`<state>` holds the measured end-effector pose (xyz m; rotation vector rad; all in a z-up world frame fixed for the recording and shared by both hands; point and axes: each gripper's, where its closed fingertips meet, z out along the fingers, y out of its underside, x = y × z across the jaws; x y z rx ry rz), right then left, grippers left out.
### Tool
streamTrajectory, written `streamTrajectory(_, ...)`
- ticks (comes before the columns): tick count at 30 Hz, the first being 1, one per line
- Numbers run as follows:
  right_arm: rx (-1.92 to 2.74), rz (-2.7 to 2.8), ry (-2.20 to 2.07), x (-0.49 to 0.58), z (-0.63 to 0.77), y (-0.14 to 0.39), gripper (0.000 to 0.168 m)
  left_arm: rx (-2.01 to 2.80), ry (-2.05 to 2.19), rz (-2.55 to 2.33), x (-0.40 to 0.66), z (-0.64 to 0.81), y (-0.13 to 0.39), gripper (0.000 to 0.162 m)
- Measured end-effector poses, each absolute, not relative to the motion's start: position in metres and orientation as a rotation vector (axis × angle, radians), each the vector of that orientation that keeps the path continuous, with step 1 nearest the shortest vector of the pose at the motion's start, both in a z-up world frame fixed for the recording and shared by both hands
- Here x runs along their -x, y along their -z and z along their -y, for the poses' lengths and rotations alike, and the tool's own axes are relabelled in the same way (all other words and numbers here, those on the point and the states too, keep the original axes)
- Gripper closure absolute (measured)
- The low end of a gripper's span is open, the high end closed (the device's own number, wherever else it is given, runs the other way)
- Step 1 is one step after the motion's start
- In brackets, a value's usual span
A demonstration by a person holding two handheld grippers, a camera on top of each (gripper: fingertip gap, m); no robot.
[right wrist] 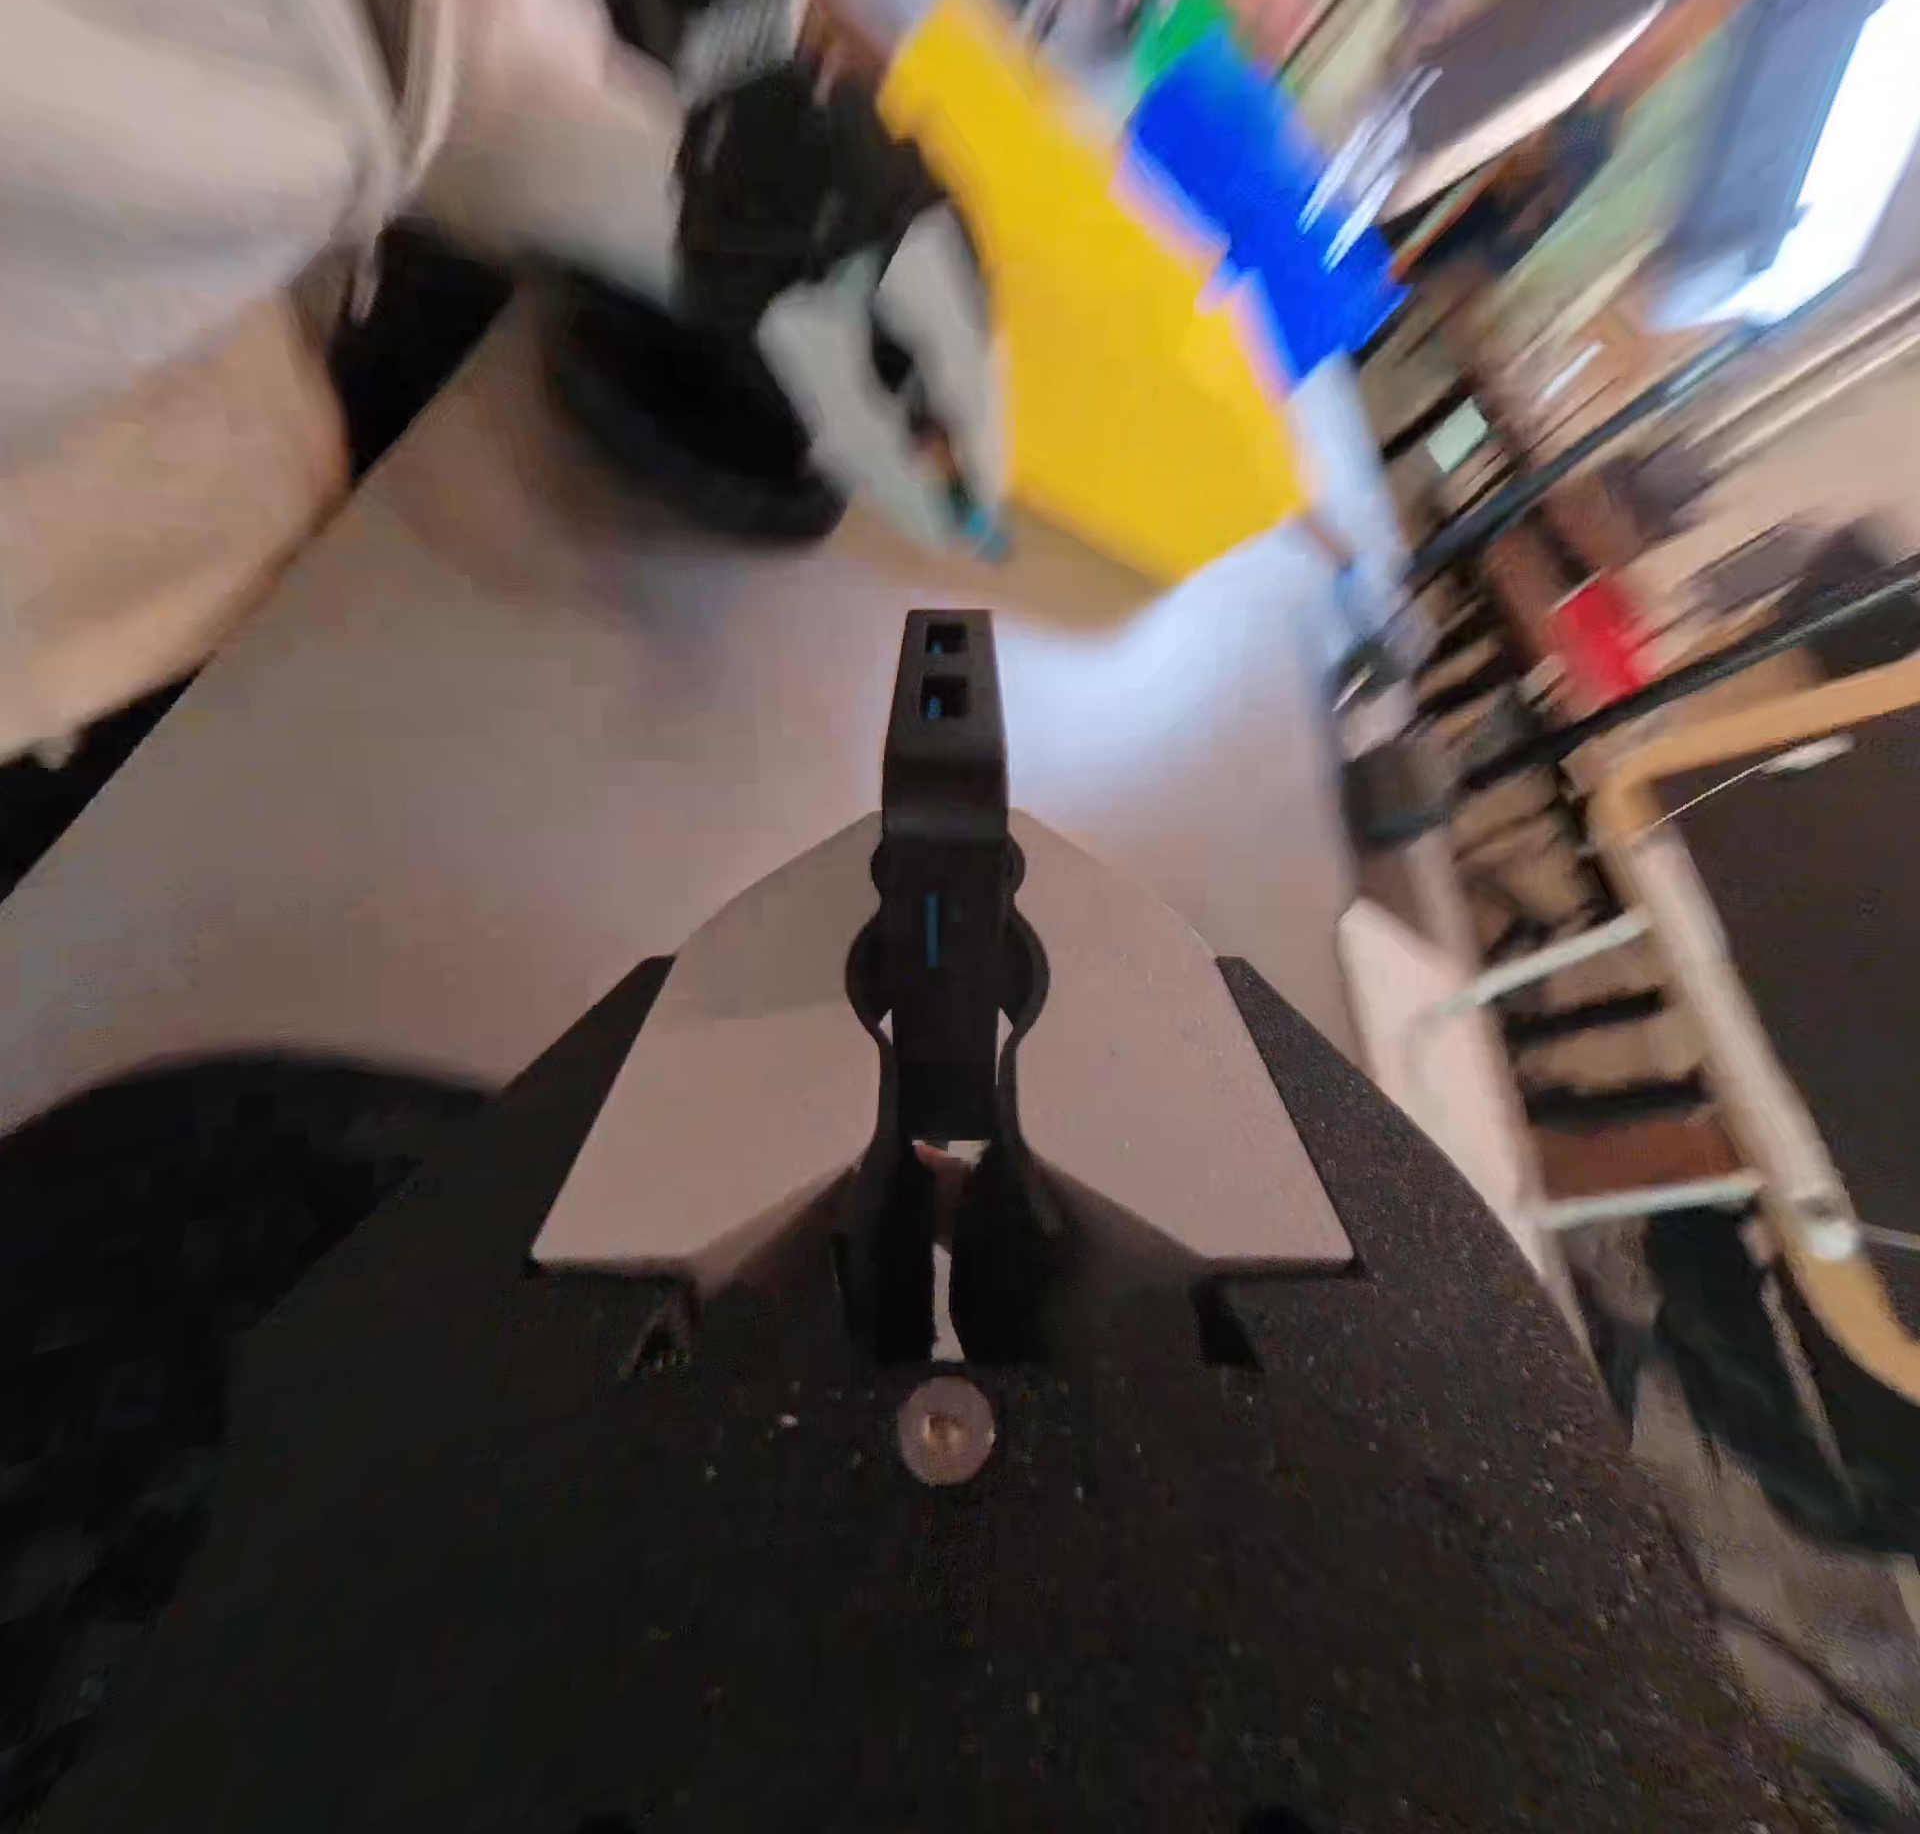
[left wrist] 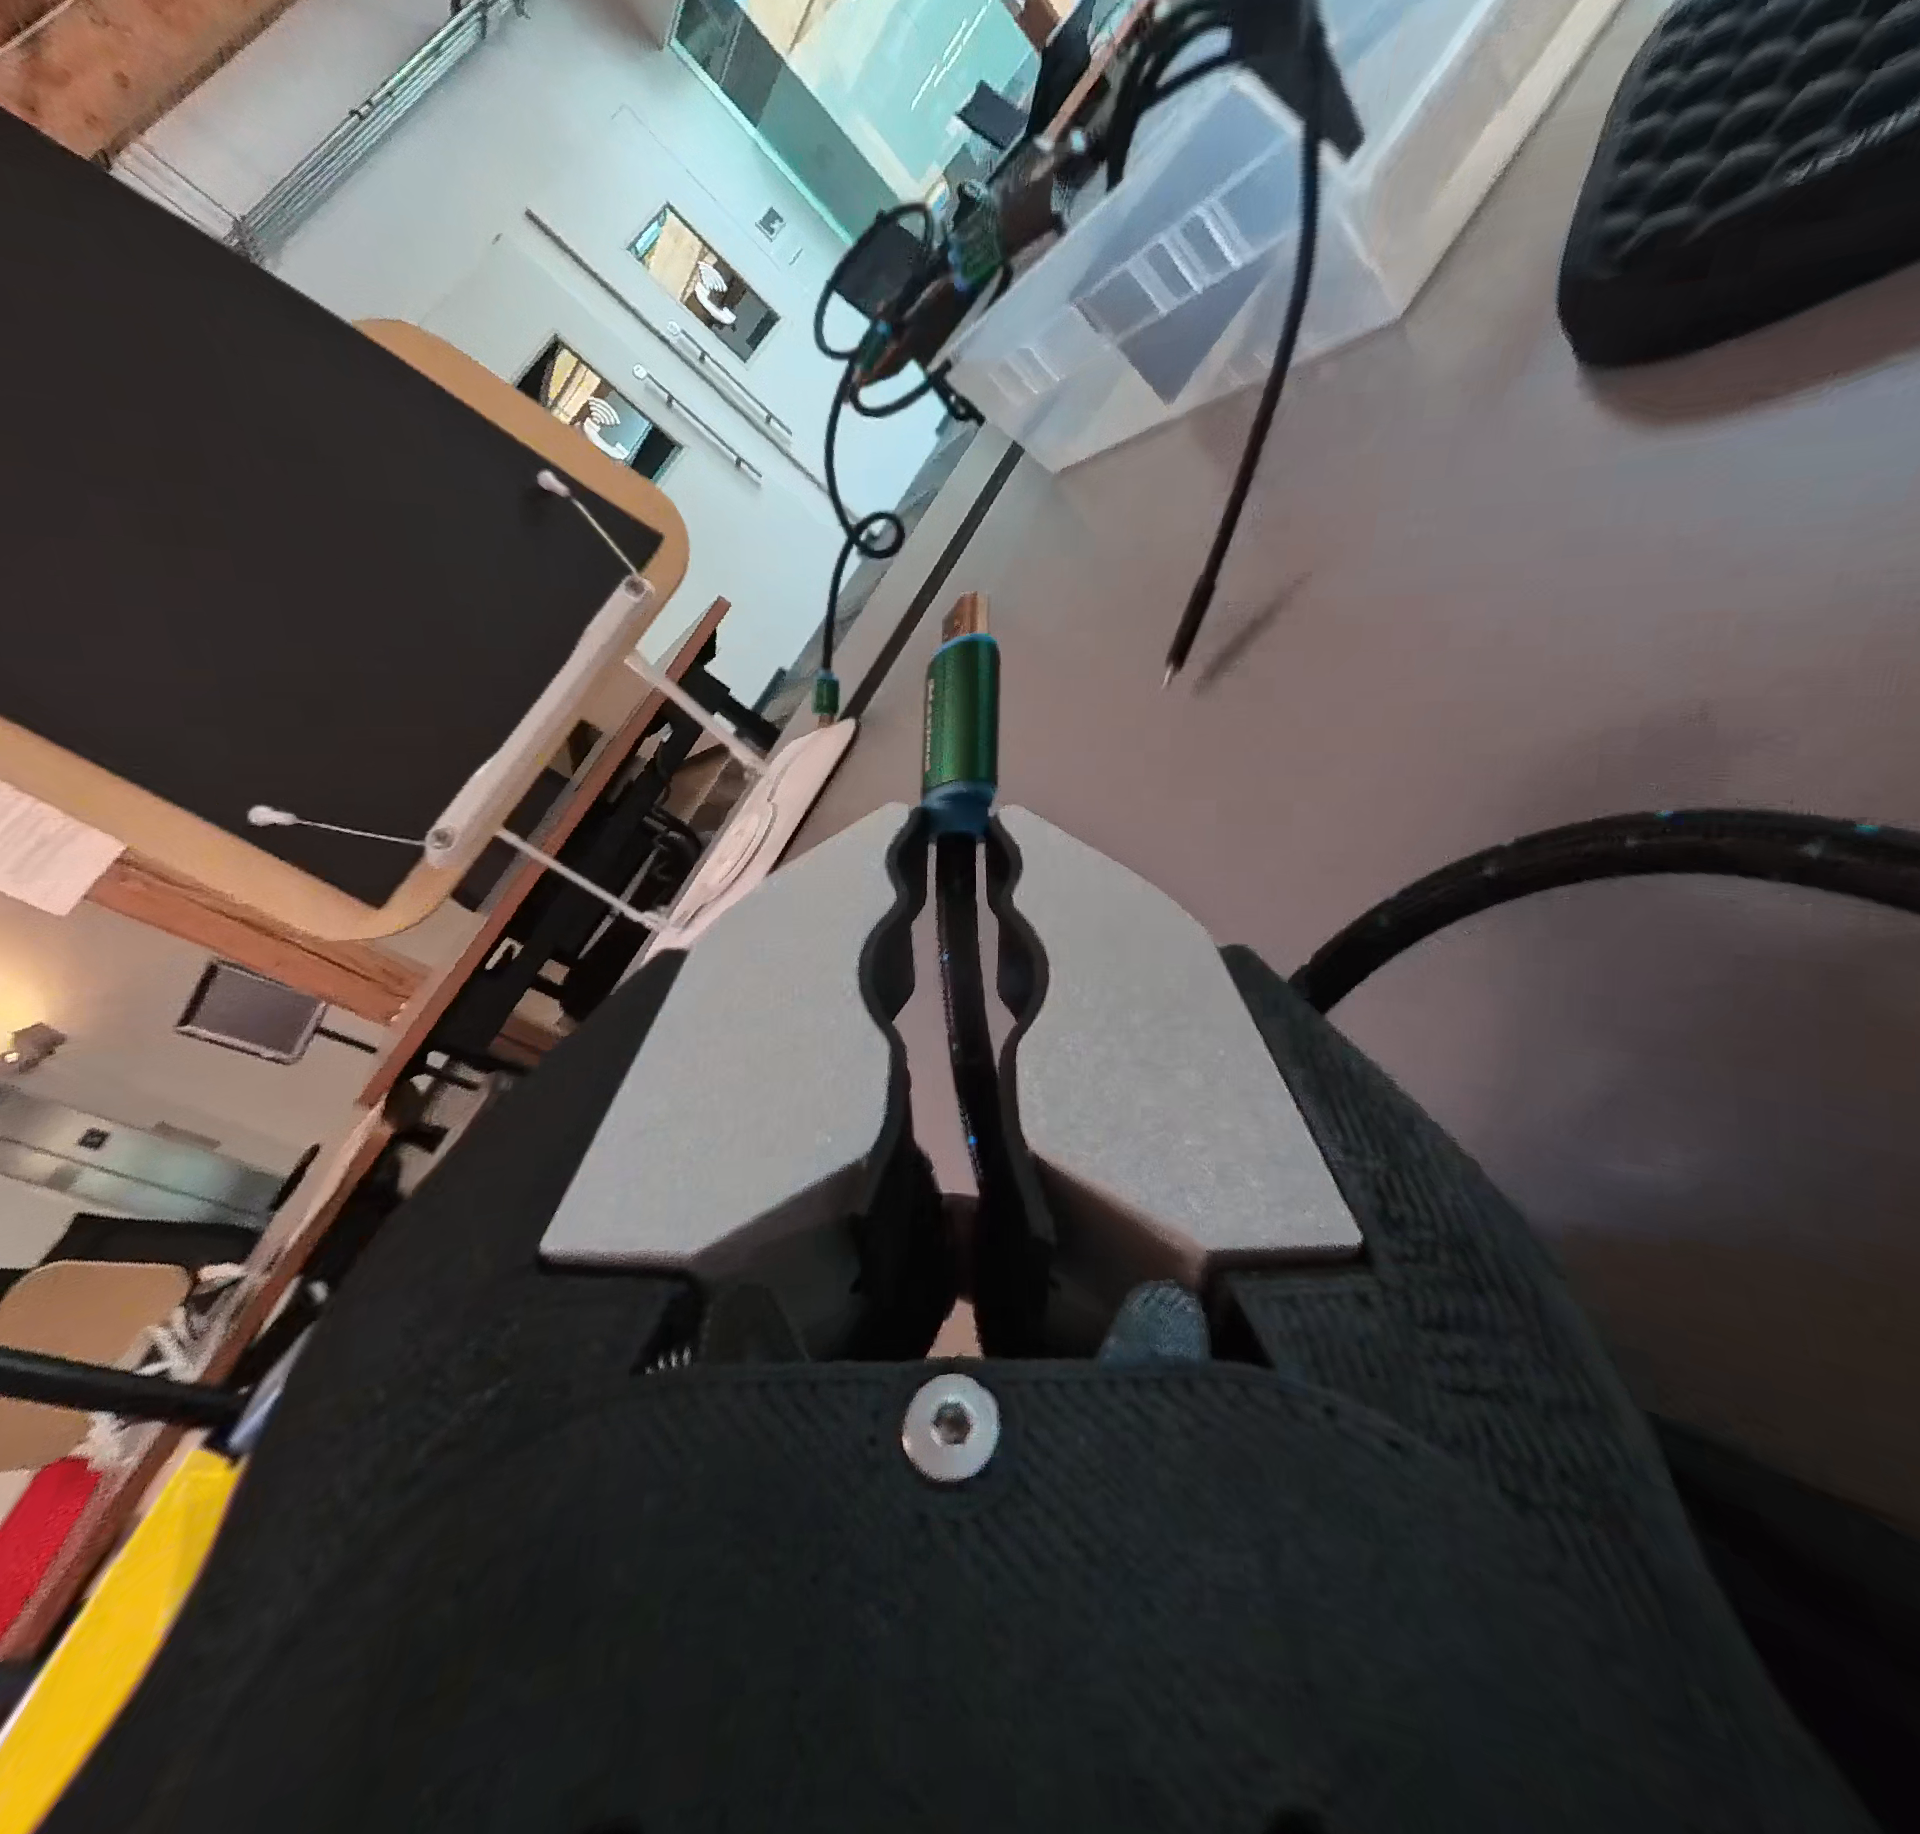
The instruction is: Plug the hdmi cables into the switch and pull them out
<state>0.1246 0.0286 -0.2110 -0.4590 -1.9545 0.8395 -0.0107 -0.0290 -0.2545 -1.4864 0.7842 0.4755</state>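
Two views look forward along hand-held grippers over a pale grey-brown tabletop (left wrist: pixel 1455 745). In the left wrist view, the left gripper (left wrist: pixel 954 828), with grey fingers on a black printed body, is clenched on a black braided HDMI cable (left wrist: pixel 966 1036) just behind its plug. The green metal-sleeved plug with a gold tip (left wrist: pixel 961 714) sticks out past the fingertips, pointing away toward the far side of the table. The rest of that cable curves off to the right (left wrist: pixel 1610 844) over the tabletop. Farther off, to the right, a thin black cord (left wrist: pixel 1262 402) hangs down with its tip just above the table, and beyond it sits a clear plastic storage box (left wrist: pixel 1174 298). A black dimpled cushion-like object (left wrist: pixel 1756 132) lies at the far right. On the left stands a black panel with a rounded light wood edge (left wrist: pixel 260 558). In the right wrist view, the right gripper (right wrist: pixel 945 849) is closed on a small black box-shaped HDMI switch (right wrist: pixel 945 735), held upright between its grey fingers, with two square ports showing on the end that juts beyond the fingertips. The background there is heavily blurred; a yellow bin (right wrist: pixel 1101 350) and a blue one (right wrist: pixel 1257 195) show far off, and a person's pale sleeve (right wrist: pixel 208 174) fills the upper left.
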Motion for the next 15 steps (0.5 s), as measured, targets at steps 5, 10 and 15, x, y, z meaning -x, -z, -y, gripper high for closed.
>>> streamTrajectory(5, 0.267, 1.64, -1.12, -0.1, -0.006, 0.189, 0.155, 1.472, -0.18, -0.768, -0.016, 0.038, 0.229, 0.152)
streamTrajectory(10, 0.198, 1.771, -1.038, -0.077, 0.013, 0.204, 0.154, 1.565, -0.158, -0.936, -0.035, 0.044, 0.22, 0.151)
streamTrajectory(15, 0.123, 1.792, -0.862, -0.062, 0.017, 0.22, 0.154, 1.628, -0.25, -1.052, -0.04, 0.039, 0.235, 0.152)
